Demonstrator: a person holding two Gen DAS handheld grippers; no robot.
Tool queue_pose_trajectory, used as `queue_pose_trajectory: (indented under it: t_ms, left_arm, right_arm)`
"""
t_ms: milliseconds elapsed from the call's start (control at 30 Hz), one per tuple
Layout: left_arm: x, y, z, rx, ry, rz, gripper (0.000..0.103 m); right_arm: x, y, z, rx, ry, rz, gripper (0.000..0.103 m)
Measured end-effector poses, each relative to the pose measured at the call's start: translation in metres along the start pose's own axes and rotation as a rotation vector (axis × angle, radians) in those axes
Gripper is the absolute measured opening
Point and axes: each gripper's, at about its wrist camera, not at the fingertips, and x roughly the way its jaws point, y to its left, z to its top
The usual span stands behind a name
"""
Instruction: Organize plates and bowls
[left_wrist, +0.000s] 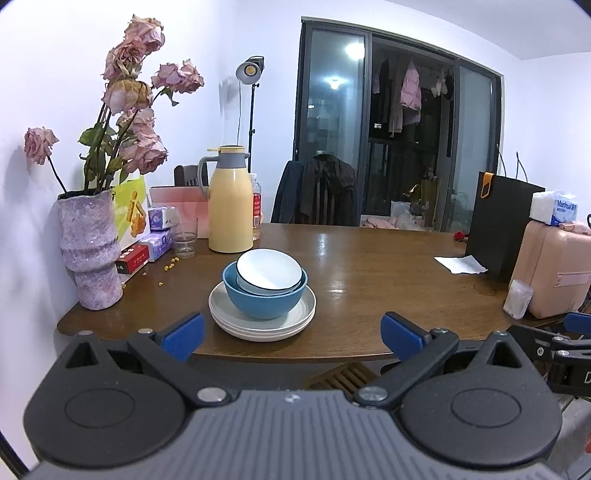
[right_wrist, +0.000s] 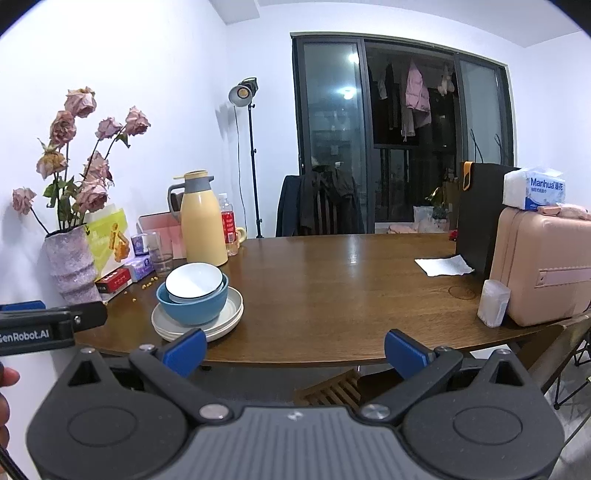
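1. Currently the left gripper (left_wrist: 291, 338) hangs short of the near edge of the wooden table (left_wrist: 369, 266); its blue-padded jaws stand wide apart with nothing between them.
2. Likewise the right gripper (right_wrist: 295, 350) sits off the near table edge, jaws spread wide and empty; from the left wrist view it shows at the far right edge, beside the left one.
3. Toward the near left part of the table rests a stack of white plates (left_wrist: 306, 314); the stack looks like two or three plates, though the exact count is hard to tell.
4. On the plates stands a blue bowl (left_wrist: 264, 301); inside it nests a white bowl (left_wrist: 269, 271) with a dark rim, tilted so its opening faces the cameras; a pale bowl may lie between the two, but that is unclear.
5. Behind the stack stands a yellow thermos jug (left_wrist: 229, 206) with a grey handle; a clear glass (left_wrist: 184, 236) is just left of it.
6. At the left table edge a mottled pink vase (left_wrist: 90, 251) holds wilted pink roses (left_wrist: 140, 85); boxes and tissue packs sit between vase and jug.
7. On the right side lie a white paper (left_wrist: 460, 264), a black bag (left_wrist: 498, 225) and a pink case (left_wrist: 554, 269) topped with a tissue pack (left_wrist: 554, 206).
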Motion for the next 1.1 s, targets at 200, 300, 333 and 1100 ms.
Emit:
queue_pose_trajectory:
  t_ms: [200, 300, 333, 1100]
  left_arm:
    - [-0.007, -0.002, 0.0, 0.0, -0.016, -0.002, 0.103]
    - [-0.008, -0.003, 0.0, 0.001, -0.019, -0.001, 0.103]
    - [-0.009, -0.004, 0.0, 0.003, -0.02, -0.001, 0.103]
    - [-0.011, -0.002, 0.002, -0.001, -0.027, 0.001, 0.103]
  right_arm:
    - [-0.007, 0.0, 0.0, -0.003, -0.015, -0.002, 0.103]
    - [-0.009, -0.001, 0.0, -0.004, -0.019, -0.002, 0.103]
    - [-0.01, -0.001, 0.0, -0.003, -0.021, -0.002, 0.103]
    - [-0.013, 0.001, 0.001, -0.004, -0.032, 0.001, 0.103]
